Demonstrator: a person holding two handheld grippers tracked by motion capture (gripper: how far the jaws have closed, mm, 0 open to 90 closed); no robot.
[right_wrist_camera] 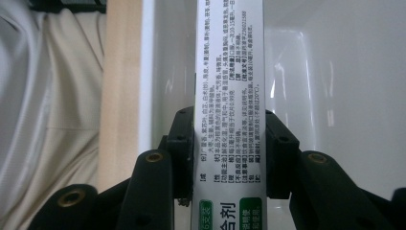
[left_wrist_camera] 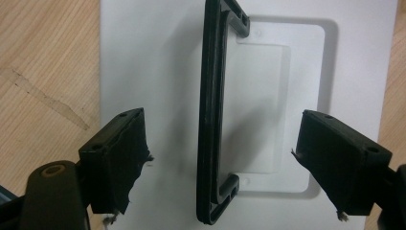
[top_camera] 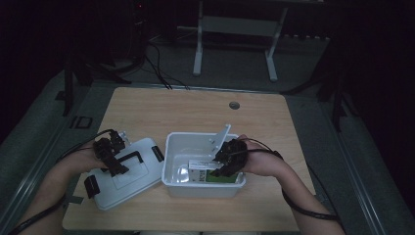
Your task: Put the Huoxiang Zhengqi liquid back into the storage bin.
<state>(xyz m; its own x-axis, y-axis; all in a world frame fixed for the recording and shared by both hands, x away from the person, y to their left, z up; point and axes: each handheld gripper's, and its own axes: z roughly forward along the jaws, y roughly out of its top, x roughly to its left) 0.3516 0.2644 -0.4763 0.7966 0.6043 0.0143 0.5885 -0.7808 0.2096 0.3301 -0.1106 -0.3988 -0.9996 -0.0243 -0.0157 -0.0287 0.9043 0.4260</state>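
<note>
Nearest the lens, your right gripper [right_wrist_camera: 230, 158] has its jaws clamped on the narrow sides of a white-and-green printed carton [right_wrist_camera: 230, 96], which stands inside the white bin [top_camera: 171, 161] toward its 4 o'clock corner, near the table's front edge. Your left gripper [left_wrist_camera: 220, 163] hangs with jaws spread wide and gripping nothing, straddling the black handle [left_wrist_camera: 213, 110] of the white lid [top_camera: 128, 182]. That lid lies flat on the wooden table [top_camera: 195, 110] at about 9 o'clock from the bin, just beside it, a black latch [top_camera: 157, 153] at its 2 o'clock end.
</note>
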